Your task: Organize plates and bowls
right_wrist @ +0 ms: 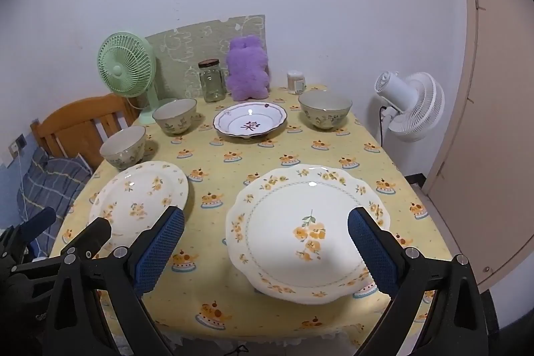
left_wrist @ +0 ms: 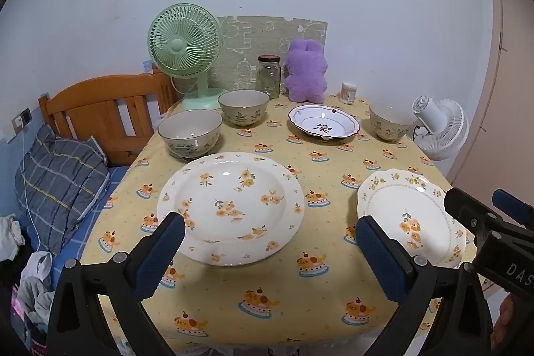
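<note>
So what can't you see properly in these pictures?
- Jar: contents unclear in both views, too small.
- Small tub: label unreadable in both views, too small.
- Scalloped plate: left view, near side covered by the left gripper's finger and the right gripper's body.
- Table: near edge cut off by the frame bottom, both views.

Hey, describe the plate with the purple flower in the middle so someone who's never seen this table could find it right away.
Start at the back of the yellow tablecloth, where a purple plush toy leans against the wall. Directly in front of it sits the purple-flower plate, between two beige bowls. It alone has a dark rim line and a purple centre motif; the two nearer plates carry orange flowers.
</note>
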